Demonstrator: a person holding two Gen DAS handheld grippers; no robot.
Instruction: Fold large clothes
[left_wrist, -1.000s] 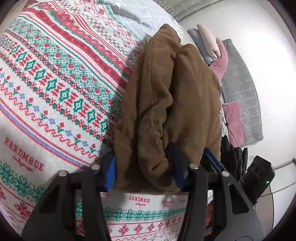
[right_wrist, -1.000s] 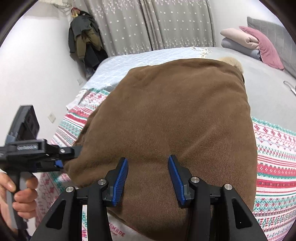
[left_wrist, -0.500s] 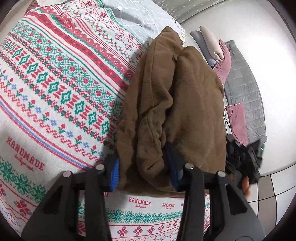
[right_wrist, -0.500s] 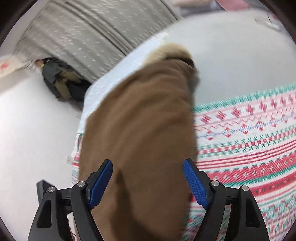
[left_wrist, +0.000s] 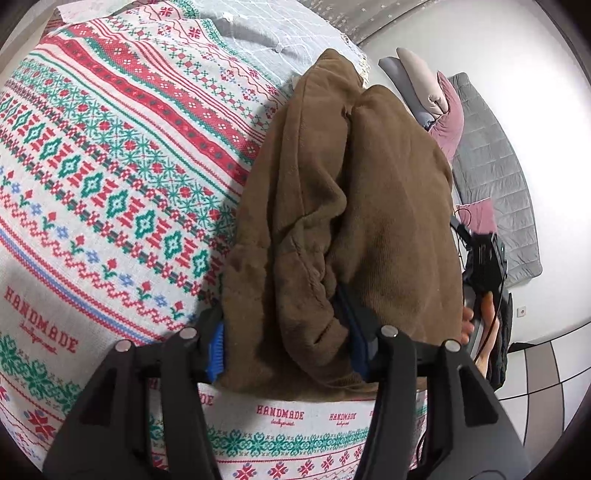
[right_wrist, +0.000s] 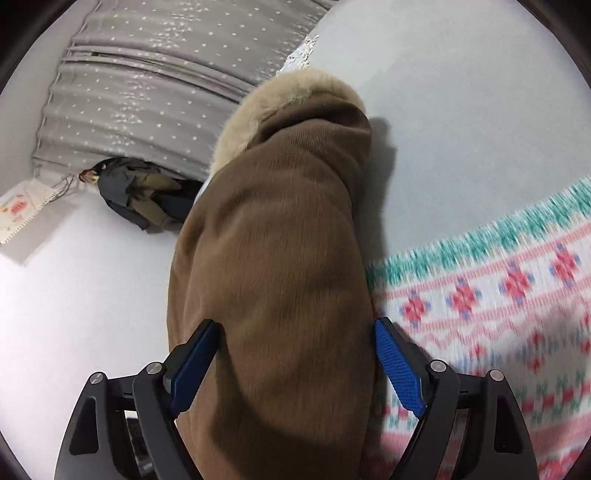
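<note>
Left wrist view first: my left gripper (left_wrist: 286, 350) has a thick fold of the brown coat (left_wrist: 343, 206) between its blue pads, which are easing apart, though the cloth looks pinched for now. Beyond them the coat lies doubled in a long bundle on the patterned blanket (left_wrist: 110, 177), running toward the bed's far edge. My right gripper (right_wrist: 295, 369), which a second ago hovered over the coat's broad back half-closed, has swung round to the bundle's other side and is spreading its jaws, now wide and straddling the coat without clamping it. Farther off, the pale fur collar (right_wrist: 266, 107) lies on the grey sheet (right_wrist: 480, 110). I judge this fold laid and both grips letting go.
</note>
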